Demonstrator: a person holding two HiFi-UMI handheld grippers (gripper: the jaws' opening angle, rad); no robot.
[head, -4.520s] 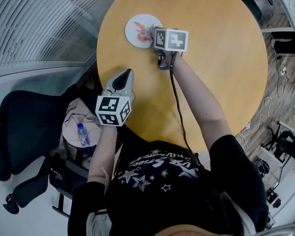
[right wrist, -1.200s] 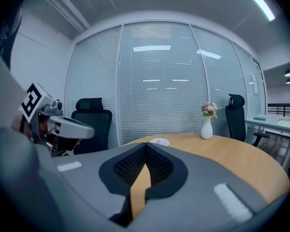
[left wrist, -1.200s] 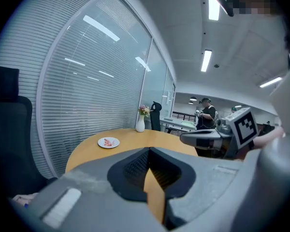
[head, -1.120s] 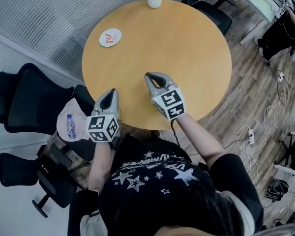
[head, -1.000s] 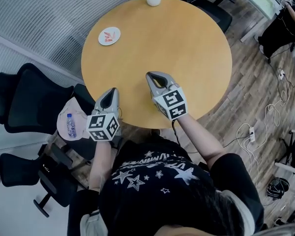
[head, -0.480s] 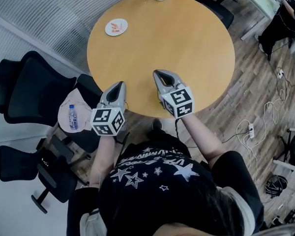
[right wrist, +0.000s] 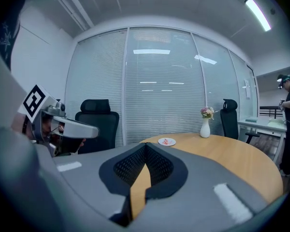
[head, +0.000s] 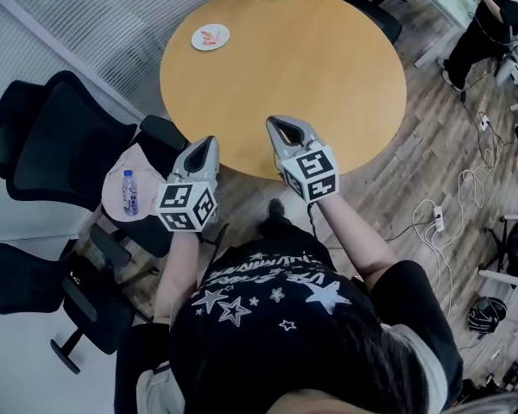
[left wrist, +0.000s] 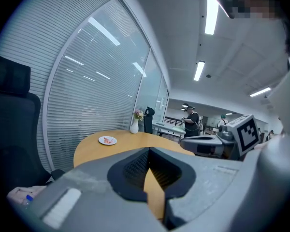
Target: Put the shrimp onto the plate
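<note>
The jaws of the left gripper (head: 209, 143) and the right gripper (head: 277, 124) are pressing together on nothing, both hovering by the near edge of the table (head: 328, 67), probably because the shrimp (head: 209, 35) is already lying on the plate (head: 224, 40) at the table's far side.

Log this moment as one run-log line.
shrimp: on plate | plate: far side of table | left gripper: shut, empty, by near edge | right gripper: shut, empty, by near edge

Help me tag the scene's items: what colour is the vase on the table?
The vase is plain white; it shows best in the right gripper view.
</note>
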